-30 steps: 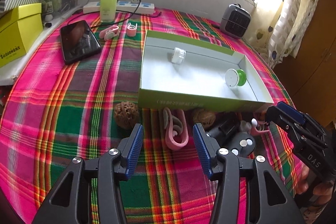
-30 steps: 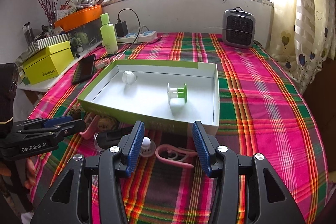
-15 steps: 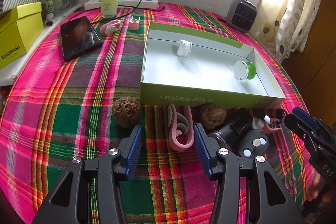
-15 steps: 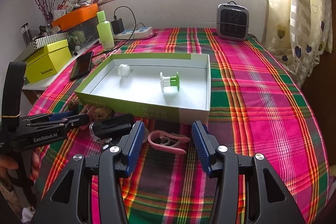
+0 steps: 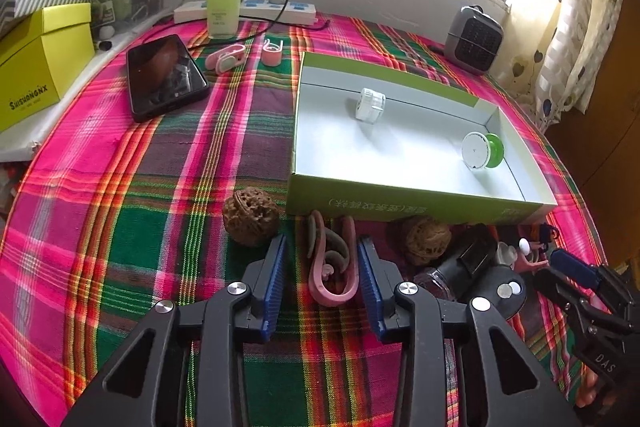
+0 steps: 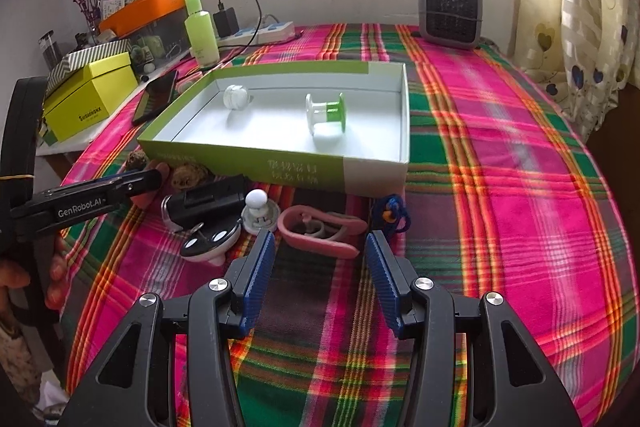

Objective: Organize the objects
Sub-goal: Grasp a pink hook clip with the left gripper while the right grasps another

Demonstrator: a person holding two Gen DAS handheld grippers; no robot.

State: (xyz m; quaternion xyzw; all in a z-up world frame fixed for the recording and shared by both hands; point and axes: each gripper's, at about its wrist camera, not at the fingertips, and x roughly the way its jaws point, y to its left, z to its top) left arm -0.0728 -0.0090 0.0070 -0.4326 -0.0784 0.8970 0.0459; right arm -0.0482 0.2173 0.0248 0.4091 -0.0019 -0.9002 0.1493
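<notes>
Left gripper: your jaws are closing around the pink clip, which lies on the cloth between the pads. The right pad is at its edge; whether the left one touches cannot be told. The clip's long axis runs away from you toward the green box, rounded end nearest you, open ends pointing at the box's near wall.

Beside the green box's near wall: one walnut just left of your jaws, a second walnut to their right, then a black holder and a white knob.

Right gripper: jaws about half open, holding nothing. Another pink clip lies crosswise just ahead of them, near the box's front wall, with a blue cord to its right.

Inside the green box: a white cap and a green spool.

Left view only: the phone face up and two small pink clips beyond the box's far left corner. Right view only: the blue cord and your hand on the left gripper.
</notes>
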